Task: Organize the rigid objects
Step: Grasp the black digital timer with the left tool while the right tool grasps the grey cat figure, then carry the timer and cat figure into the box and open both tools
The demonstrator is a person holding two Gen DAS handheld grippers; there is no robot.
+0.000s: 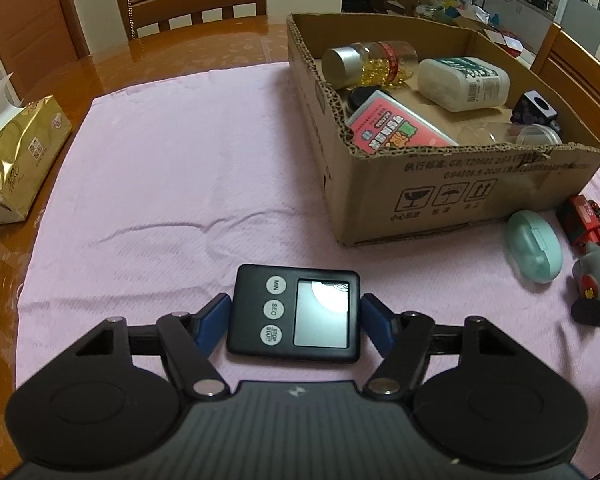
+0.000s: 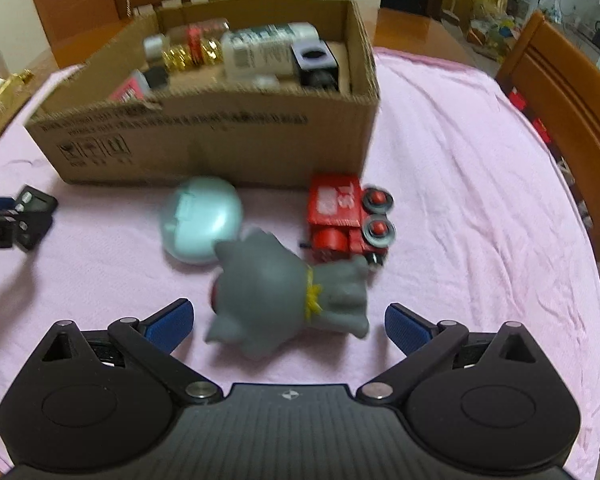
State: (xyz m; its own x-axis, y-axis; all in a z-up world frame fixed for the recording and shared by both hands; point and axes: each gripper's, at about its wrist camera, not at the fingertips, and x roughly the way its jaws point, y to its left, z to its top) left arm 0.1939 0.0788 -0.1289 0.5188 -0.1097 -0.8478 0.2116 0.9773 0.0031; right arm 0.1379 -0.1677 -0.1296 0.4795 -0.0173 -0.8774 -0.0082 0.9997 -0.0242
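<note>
Left gripper (image 1: 296, 318) is clamped on the flat black digital kitchen timer with a grey screen and three round buttons (image 1: 294, 314); both blue pads touch its short edges, and the timer lies on the pink textured cloth (image 1: 172, 184) in front of the brown corrugated cardboard box (image 1: 460, 196). No earlier frame, so only the pinch itself is readable here.

Risk: the pads catch only the lower part of the timer's smooth plastic sides, so a lift could let it pivot or slip out, likely screen-down.

The box is already crowded: clear bottle of yellow capsules with a silver cap (image 1: 370, 62), white plastic bottle with a green label (image 1: 464, 84), pink-labelled flat bottle with a black cap (image 1: 392, 126), purple-and-black cube (image 1: 536, 110). A drop from height may land the timer on top of these and slide it off.

Right gripper (image 2: 288, 326) is spread wide, jaws either side of the grey rubber animal figure with a yellow collar (image 2: 292, 296), not touching it. The figure lies on its side and looks soft and rounded; judged likely to squirm or roll when squeezed.

It sits touching or just beside the mint-green oval plastic case (image 2: 200, 220) and the red toy train with grey wheels (image 2: 348, 218), so a closing jaw may nudge either. The right wrist view is blurred, so exact contact is unclear.
</note>
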